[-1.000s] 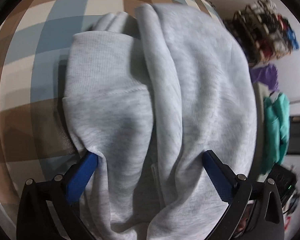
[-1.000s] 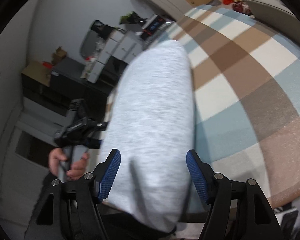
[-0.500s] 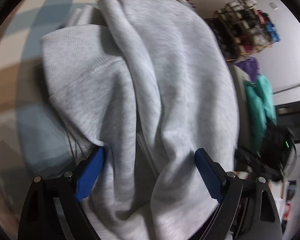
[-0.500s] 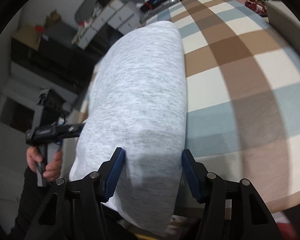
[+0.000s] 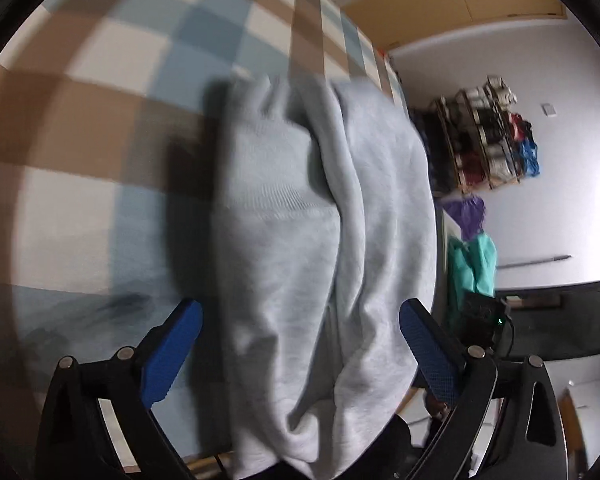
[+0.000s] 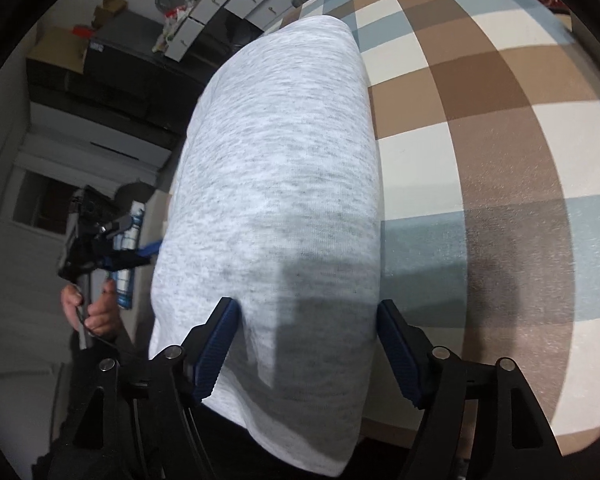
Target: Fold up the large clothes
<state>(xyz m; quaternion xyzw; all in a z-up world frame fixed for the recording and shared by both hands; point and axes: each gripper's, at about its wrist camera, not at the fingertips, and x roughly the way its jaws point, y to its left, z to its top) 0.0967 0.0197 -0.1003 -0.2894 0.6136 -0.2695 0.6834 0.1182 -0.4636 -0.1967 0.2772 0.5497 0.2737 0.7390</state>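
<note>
In the left wrist view the left gripper (image 5: pixel 300 320) has its jaws spread wide and opening further. The grey sweatshirt (image 5: pixel 324 240) runs between the blue pads (image 5: pixel 172 344), but a strip of bed shows between the cloth and the pad at 8 o'clock, so nothing is pinched there; the pad at 4 o'clock sits at the cloth's edge, and whether it touches cannot be told.

The sweatshirt lies folded in a long bundle from 6 o'clock up toward 12, on the checked bedcover (image 5: pixel 100 152) of brown, blue and cream squares. Its near end hangs over the bed's edge.

Farther off at 2 o'clock stands a shoe rack (image 5: pixel 484 136) against the wall, with a green garment (image 5: pixel 472 264) below it at 3 o'clock.

In the right wrist view the right gripper (image 6: pixel 306 320) is also opening. The sweatshirt fills the gap and both pads lie against its sides. At 9 o'clock a hand (image 6: pixel 92 304) holds the other gripper beside the bundle.
</note>
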